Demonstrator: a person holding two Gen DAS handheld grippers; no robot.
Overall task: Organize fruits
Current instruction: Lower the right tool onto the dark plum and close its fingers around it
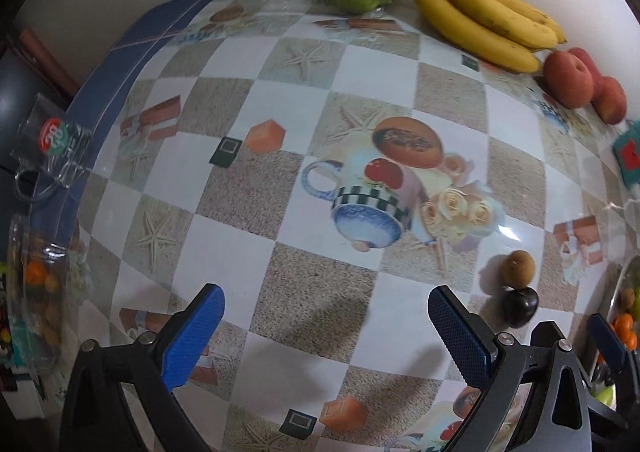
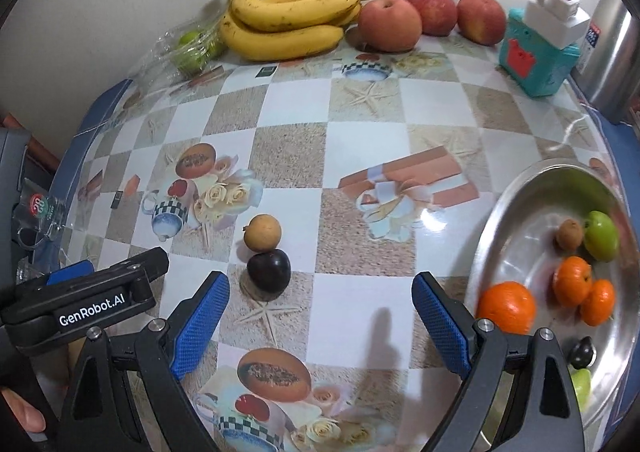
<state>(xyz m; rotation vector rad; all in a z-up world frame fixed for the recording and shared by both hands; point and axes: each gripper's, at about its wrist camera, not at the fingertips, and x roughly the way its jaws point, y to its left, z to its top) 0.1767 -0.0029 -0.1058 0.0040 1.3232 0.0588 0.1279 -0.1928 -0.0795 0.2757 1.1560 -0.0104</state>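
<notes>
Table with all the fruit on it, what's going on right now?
A person holds two grippers over the table, sorting fruit. Both the left gripper and right gripper are open and empty. A brown fruit and a dark plum sit touching, loose on the cloth ahead of them. The metal bowl at right already holds oranges, green fruits and a small brown one. Bananas and apples line the wall.
</notes>
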